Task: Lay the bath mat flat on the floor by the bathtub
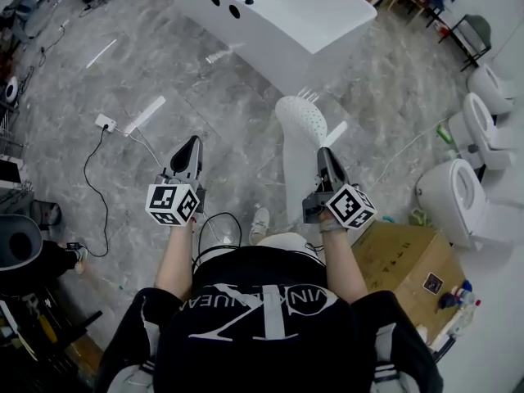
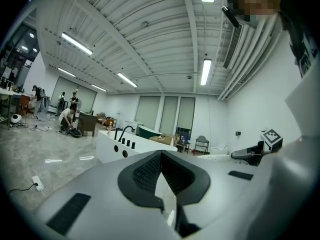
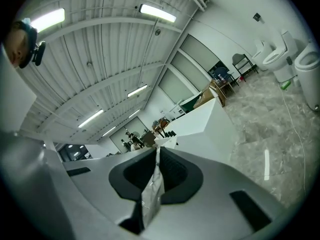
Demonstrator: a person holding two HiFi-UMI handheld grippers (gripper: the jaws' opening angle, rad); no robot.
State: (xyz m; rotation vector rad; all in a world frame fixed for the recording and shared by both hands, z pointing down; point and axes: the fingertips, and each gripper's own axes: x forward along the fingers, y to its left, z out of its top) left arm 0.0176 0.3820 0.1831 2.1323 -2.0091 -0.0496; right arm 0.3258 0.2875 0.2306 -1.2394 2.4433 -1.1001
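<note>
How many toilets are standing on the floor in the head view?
3, all along the right edge: the nearest toilet beside the cardboard box, the middle toilet behind it, and the farthest toilet beyond that. More may stand outside the frame.

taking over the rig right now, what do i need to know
Left gripper: fingers together at the tips; the head view shows no mat at it.
Right gripper: shut on an edge of the bath mat, which hangs curled in the air, not spread.
Bathtub is ahead, with bare floor in front of it.
Done: mat is up in one gripper.
Left: probably take a second edge with the left gripper, spread the mat, and lay it flat by the bathtub.
</note>
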